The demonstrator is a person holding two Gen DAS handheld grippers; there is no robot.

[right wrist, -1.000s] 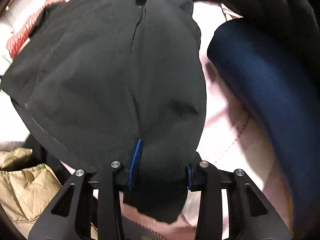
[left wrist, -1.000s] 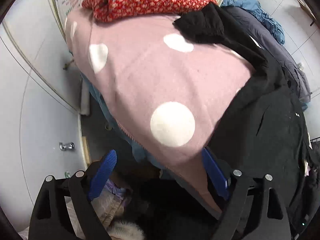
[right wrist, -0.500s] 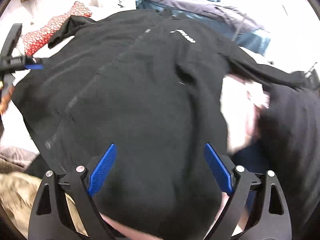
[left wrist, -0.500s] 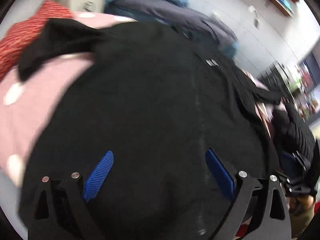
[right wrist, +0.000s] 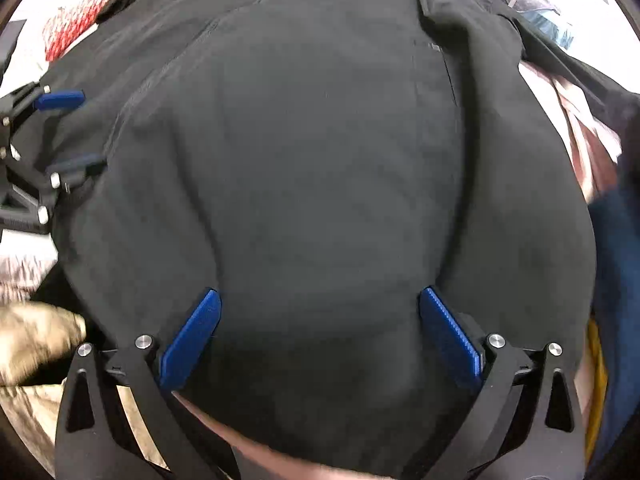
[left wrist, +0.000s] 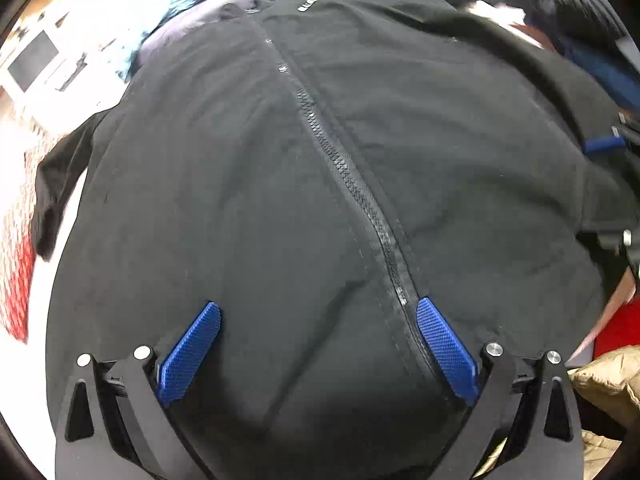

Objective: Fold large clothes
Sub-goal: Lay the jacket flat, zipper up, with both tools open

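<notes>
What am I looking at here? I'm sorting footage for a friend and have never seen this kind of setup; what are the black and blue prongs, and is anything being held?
There is no robot. A person holds a two-finger claw in each hand, with a wide-angle camera on each looking along its fingers, so the pictures bulge. One picture comes from the left claw, the other from the right claw. The blue parts are the finger pads. Both claws are wide open and hold nothing. Beneath them a black jacket lies spread out, its zipper closed. Around it lie other clothes: a red knit, a tan padded coat, a dark blue garment.
</notes>
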